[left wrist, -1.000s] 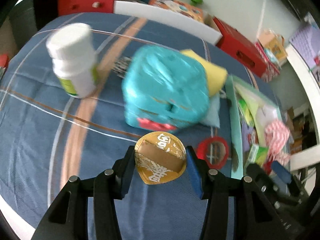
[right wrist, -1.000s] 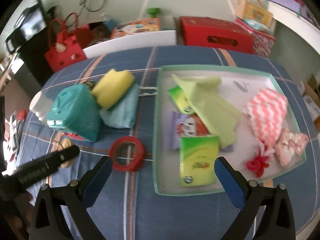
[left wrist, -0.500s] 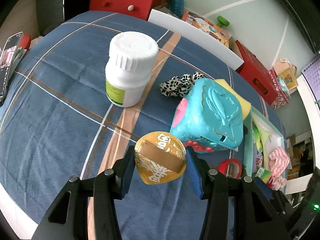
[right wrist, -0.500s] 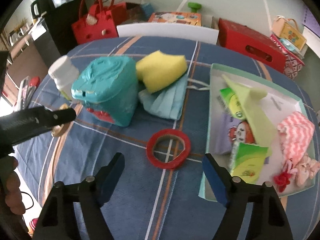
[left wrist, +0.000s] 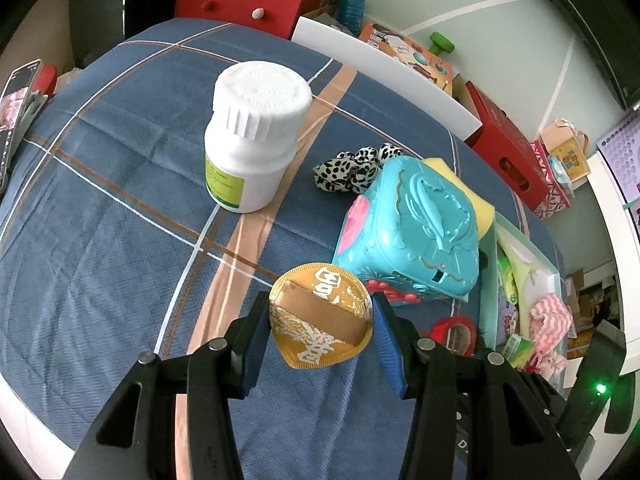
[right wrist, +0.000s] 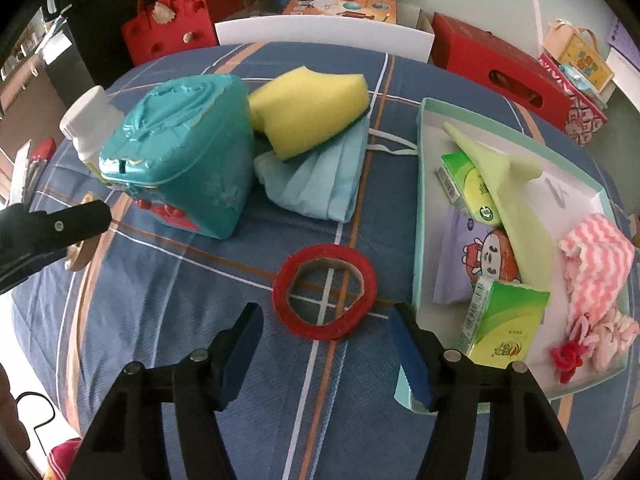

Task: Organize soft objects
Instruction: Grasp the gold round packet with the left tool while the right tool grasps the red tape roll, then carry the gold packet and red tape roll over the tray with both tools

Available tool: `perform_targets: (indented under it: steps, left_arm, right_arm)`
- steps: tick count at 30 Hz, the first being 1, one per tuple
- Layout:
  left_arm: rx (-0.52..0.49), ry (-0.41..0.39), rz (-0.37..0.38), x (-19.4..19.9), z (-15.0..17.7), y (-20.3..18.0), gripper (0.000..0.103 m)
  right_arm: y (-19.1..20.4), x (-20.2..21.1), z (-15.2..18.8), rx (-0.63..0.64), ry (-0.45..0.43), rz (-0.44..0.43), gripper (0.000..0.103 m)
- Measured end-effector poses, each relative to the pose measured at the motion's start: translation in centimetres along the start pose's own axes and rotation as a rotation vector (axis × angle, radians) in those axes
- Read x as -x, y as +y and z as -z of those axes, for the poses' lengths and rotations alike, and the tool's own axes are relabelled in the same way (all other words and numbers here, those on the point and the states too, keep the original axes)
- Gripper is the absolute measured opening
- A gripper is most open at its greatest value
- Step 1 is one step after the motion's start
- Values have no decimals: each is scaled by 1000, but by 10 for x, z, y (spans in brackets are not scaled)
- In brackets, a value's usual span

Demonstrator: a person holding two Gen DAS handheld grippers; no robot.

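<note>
Tray (right wrist: 418, 216) w/ tissue pks (right wrist: 506, 322), cloths | L claw (left wrist: 321, 326) grips gold packet (left wrist: 320, 326)

A teal toy box (right wrist: 176, 152) is hiding most of the white bottle (right wrist: 86, 124) beyond the left finger.

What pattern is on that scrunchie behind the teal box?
Black spots on white, on the scrunchie; clearest in the left wrist view.

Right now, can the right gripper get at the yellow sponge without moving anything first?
Probably yes. The right gripper is open and empty, and the yellow sponge lies uncovered on top of the blue face mask. Only the flat red tape roll lies between, low enough to pass over.
</note>
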State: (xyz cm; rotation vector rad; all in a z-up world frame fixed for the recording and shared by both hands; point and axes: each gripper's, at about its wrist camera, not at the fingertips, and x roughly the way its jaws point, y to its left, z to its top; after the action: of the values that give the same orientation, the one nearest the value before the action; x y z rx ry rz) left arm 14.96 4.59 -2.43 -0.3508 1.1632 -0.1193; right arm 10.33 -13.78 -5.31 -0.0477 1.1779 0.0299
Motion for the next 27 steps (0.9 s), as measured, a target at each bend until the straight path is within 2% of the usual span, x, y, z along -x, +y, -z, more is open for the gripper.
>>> perform_targets:
  steps: [5, 15, 27]
  left_arm:
    - [-2, 3, 9, -1, 0, -1, 51]
    - [-2, 10, 18, -1, 1, -2, 51]
    - [-9, 16, 17, -2, 1, -3, 51]
  right_arm:
    - [7, -6, -6, 12, 9, 10, 68]
    - [9, -15, -5, 8, 36, 15, 59]
    - [8, -28, -12, 2, 40, 12, 58]
